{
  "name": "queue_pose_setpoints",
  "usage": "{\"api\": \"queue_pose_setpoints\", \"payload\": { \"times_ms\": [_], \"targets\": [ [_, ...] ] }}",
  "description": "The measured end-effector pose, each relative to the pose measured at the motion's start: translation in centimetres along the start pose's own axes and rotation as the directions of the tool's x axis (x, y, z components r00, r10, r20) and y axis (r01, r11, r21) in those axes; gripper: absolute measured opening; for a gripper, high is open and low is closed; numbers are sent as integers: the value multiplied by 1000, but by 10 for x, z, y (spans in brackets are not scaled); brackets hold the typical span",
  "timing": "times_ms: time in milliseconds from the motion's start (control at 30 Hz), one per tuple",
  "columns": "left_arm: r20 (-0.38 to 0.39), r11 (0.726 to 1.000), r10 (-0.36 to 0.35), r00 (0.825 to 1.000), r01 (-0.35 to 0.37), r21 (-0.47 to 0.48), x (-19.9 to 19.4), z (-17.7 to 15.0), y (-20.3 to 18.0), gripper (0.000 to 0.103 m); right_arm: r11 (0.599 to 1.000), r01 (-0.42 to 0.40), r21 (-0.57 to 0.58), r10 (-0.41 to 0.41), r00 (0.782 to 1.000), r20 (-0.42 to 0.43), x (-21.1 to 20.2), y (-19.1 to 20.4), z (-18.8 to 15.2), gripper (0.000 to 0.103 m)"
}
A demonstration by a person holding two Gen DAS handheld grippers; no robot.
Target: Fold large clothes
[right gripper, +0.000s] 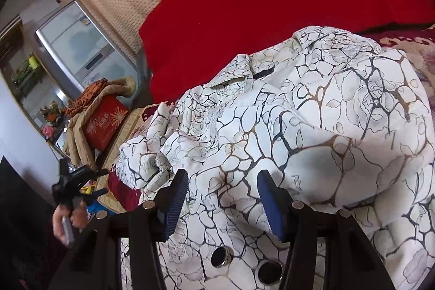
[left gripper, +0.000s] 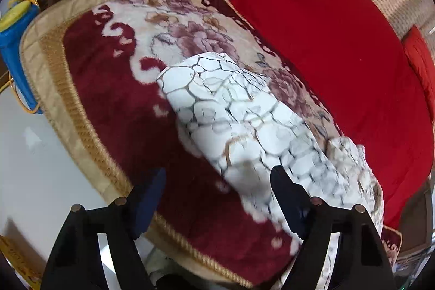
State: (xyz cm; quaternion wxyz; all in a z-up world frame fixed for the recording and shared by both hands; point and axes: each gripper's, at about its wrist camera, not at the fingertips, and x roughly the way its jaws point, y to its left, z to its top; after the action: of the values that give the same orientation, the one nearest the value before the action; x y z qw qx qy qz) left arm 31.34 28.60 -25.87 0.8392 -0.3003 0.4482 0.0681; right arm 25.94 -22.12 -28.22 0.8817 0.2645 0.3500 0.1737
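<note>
On the floral blanket [left gripper: 108,89] the white patterned coat [right gripper: 312,127] lies rumpled, mostly unfolded, with left gripper [left gripper: 217,197] and right gripper [right gripper: 221,197] both spread wide, holding nothing.

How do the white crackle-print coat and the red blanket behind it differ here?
The coat is white with dark and gold vein lines; the red blanket is plain. The coat lies rumpled, collar showing; the blanket lies smooth and flat. Both are on the same sofa.
</note>
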Motion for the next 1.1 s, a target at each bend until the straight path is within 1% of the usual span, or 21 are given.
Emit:
{"api": "queue_pose_setpoints", "payload": {
  "times_ms": [133,200,233,267,300,333,367,400,433,467,567,667,700,767,800,867,900,933,1000,1067,1100],
  "targets": [
    [9,999,-5,1000,6,-51,18,17,6,79,1000,-4,-14,4,1000,11,-7,3,-1,58],
    [-3,997,-14,1000,14,-76,27,23,9,79,1000,-13,-9,13,1000,12,-9,2,0,57],
    [-14,995,-26,1000,25,-95,34,25,11,77,1000,-16,-6,16,1000,14,-9,2,1,58],
    [-20,993,-40,999,37,-112,39,27,12,62,1000,-15,-7,15,1000,17,-11,2,0,58],
    [-28,989,-73,997,69,-130,45,27,13,52,1000,-14,-9,14,1000,18,-12,2,0,58],
    [-41,987,-78,996,71,-141,50,29,12,40,1000,-13,-9,13,1000,19,-13,1,0,58],
    [-45,987,-70,997,63,-148,52,30,12,36,1000,-10,-8,10,1000,21,-14,1,0,58],
    [-34,987,-69,997,63,-149,53,31,11,30,1000,-8,-6,8,1000,24,-16,0,1,58],
    [-25,988,-69,997,65,-142,53,32,10,14,1000,-9,-4,9,1000,25,-18,-1,1,58],
    [-18,989,-62,998,59,-134,51,33,8,8,1000,-8,0,8,1000,30,-21,-2,1,58],
    [12,995,-53,999,54,-88,38,37,-5,5,1000,-6,5,6,999,54,-31,-5,2,57],
    [67,999,-43,997,41,31,10,38,-33,3,1000,-3,11,2,997,80,-42,-7,3,57],
    [78,997,-53,996,48,67,1,38,-44,3,1000,-6,16,5,996,88,-46,-9,3,57],
    [96,988,-54,994,39,152,-20,35,-72,2,1000,-8,30,5,994,105,-54,-11,3,57],
    [104,980,-56,993,35,193,-30,33,-85,2,999,-12,37,7,994,113,-58,-12,4,57],
    [119,959,-94,988,58,276,-51,25,-116,0,999,-19,48,12,991,135,-67,-15,4,57],
    [132,940,-122,984,71,334,-67,18,-139,0,998,-19,52,11,990,143,-71,-17,4,57],
    [140,927,-137,981,77,368,-76,13,-151,0,998,-22,58,13,988,155,-77,-19,5,57],
    [151,885,-180,972,94,456,-98,-2,-185,0,997,-26,68,14,985,174,-85,-23,5,57],
    [151,826,-226,962,107,554,-118,-24,-224,0,996,-30,84,12,980,197,-96,-30,6,57],
    [148,801,-236,960,107,589,-124,-33,-239,0,995,-31,95,10,978,210,-103,-34,6,57]
  ]
}}
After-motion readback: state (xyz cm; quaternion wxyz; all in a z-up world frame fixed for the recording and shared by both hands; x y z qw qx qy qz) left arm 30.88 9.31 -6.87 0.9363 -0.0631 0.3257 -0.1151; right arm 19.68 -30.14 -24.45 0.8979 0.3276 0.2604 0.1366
